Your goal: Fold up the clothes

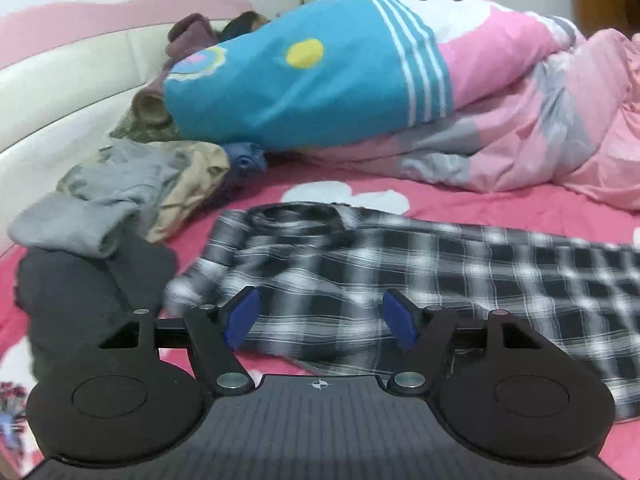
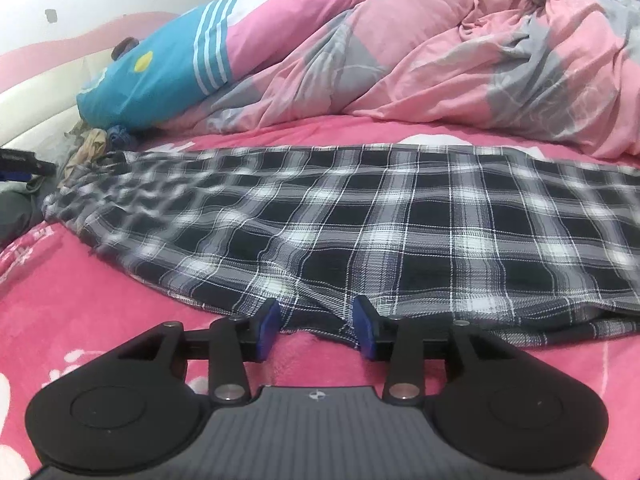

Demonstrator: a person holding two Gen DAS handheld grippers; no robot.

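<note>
Your right gripper (image 2: 316,326) sits right at the near edge of the plaid garment (image 2: 360,220), low over the pink blanket (image 2: 80,300). Its blue pads stand apart, with the hem lying in the gap between them but not pinched; nothing is held. Your left gripper (image 1: 320,320) hovers over the other end of the same garment (image 1: 400,280), jaws spread wider and empty, the cloth below the pads rather than between them.

The garment lies flat on the bed with its long axis running side to side in front of you, not away from you. From the right gripper it stretches left towards a rumpled, bunched end and right to a flatter part that runs out of view. That bunched end, with what looks like a collar or waistband (image 1: 296,216), is the one under your left gripper. So each hand is already near its own end; the right is closer to the fabric, practically touching the edge.

The cloth is thin black-and-white check, smooth in the middle, wrinkled at the left end. I judge the coming fold would go along that long axis, so grip the near hem squarely.

A pile of other clothes (image 1: 120,200) waits beside the left end, against the quilt (image 2: 480,60).
</note>
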